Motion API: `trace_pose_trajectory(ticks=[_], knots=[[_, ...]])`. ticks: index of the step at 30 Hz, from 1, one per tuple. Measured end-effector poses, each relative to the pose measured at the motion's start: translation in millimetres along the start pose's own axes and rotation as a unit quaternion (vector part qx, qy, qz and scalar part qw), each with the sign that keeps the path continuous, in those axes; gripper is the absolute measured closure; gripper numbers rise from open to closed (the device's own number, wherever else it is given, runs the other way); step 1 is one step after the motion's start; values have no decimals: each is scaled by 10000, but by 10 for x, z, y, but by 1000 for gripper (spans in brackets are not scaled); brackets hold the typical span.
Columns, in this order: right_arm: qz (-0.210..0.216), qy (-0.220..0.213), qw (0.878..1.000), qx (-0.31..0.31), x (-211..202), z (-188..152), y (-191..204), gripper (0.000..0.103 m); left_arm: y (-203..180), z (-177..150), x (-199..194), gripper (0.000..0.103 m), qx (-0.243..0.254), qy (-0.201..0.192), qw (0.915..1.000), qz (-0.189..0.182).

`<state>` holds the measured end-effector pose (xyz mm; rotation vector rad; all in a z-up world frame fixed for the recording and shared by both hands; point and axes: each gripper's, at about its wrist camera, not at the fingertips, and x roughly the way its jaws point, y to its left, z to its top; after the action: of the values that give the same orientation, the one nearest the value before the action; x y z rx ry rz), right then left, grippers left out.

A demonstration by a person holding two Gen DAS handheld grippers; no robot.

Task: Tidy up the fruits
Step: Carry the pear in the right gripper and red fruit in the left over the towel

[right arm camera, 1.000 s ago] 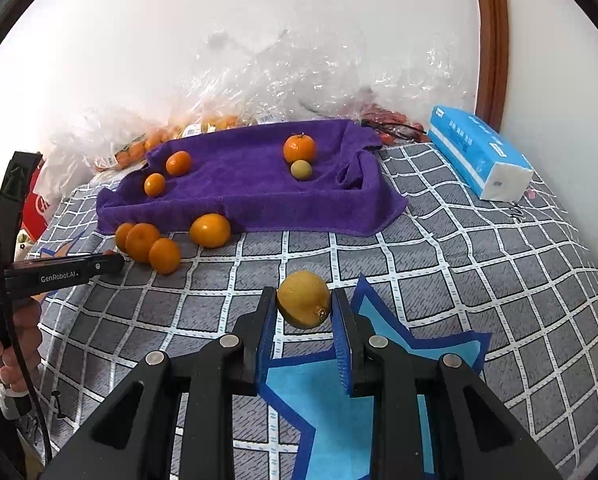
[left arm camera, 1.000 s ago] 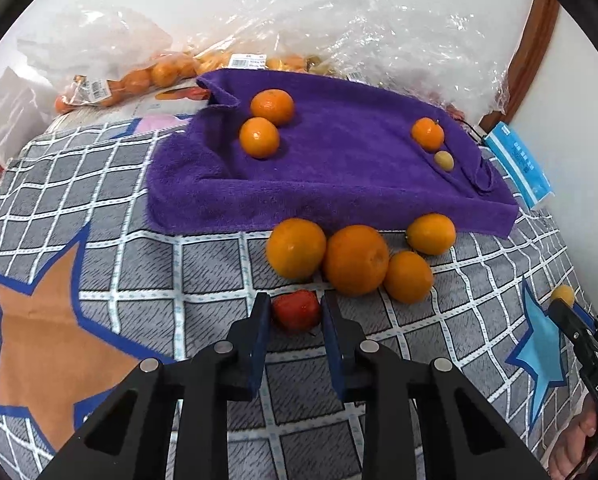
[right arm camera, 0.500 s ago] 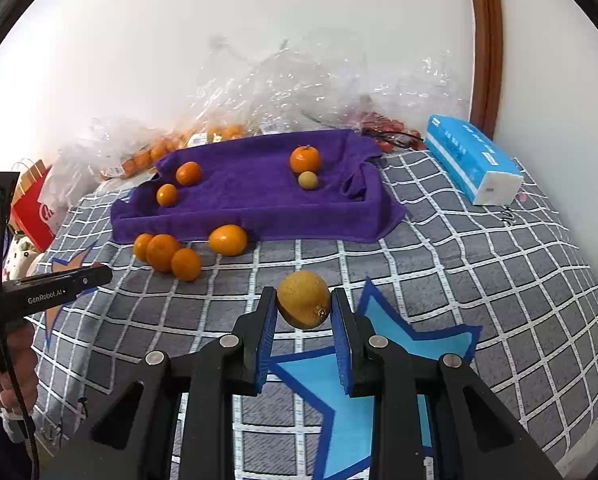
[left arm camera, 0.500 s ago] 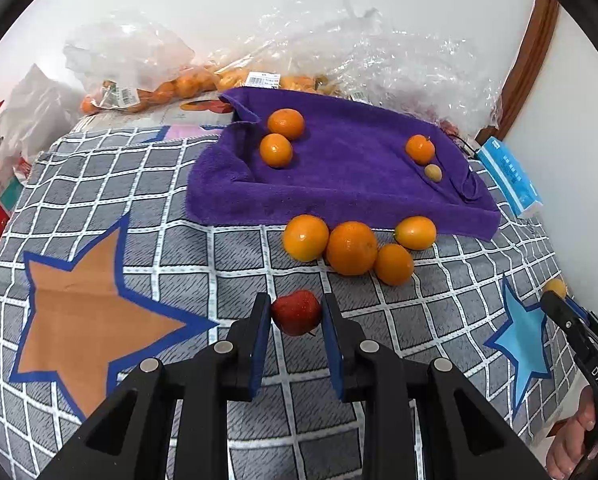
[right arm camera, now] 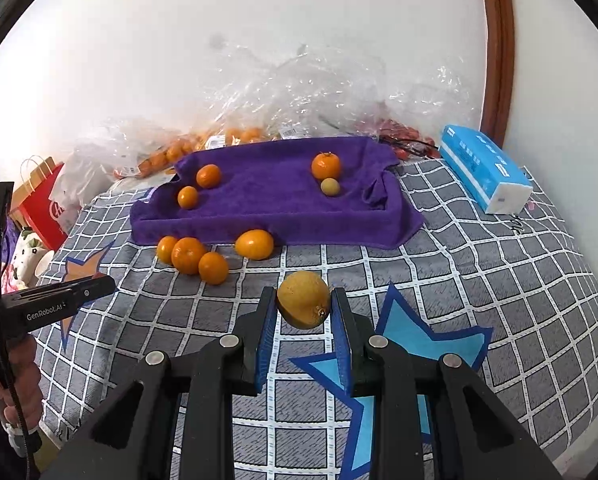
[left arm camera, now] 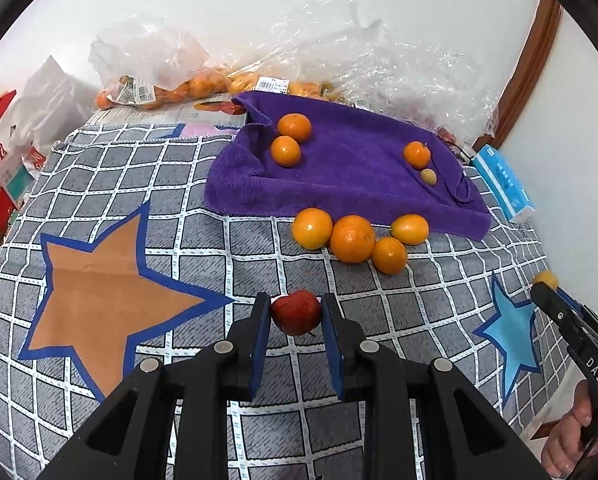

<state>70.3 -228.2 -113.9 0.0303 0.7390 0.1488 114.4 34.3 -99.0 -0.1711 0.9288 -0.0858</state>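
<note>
1. Grippers hold fruit nearest: the left gripper (left arm camera: 295, 312) is clamped on a small red fruit (left arm camera: 296, 312), the right gripper (right arm camera: 304, 308) on a yellow fruit (right arm camera: 304, 300), both lifted clear of the checked cloth (left arm camera: 179, 176).
2. Both fruits look light, roundish and likely bruisable; across the widest part seems the safest hold.
3. Both grippers tilt downward.
4. Farther off, four oranges (left arm camera: 352, 238) cluster before the purple towel (left arm camera: 351, 176).

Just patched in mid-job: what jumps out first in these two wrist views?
Each gripper grips a fruit above the checked cloth: the left gripper a red fruit, the right gripper a yellow fruit. Beyond them lies a purple towel bearing three oranges, with four more oranges clustered at its near edge.
</note>
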Motion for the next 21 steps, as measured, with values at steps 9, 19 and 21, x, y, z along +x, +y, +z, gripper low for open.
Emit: trace_pose_trajectory(ticks=[9,19,21], knots=[[-32,-87,10000,15,-141,54,21,76,-39,57,-180,79,19,-159,9999,-53],[-73,-215,9997,-6,-286,153,36,76,-120,133,-380,79,133,-308,9994,-95],[-68,-225,9997,33,-303,178,25,76,-150,146,-415,79,199,-317,9993,-93]])
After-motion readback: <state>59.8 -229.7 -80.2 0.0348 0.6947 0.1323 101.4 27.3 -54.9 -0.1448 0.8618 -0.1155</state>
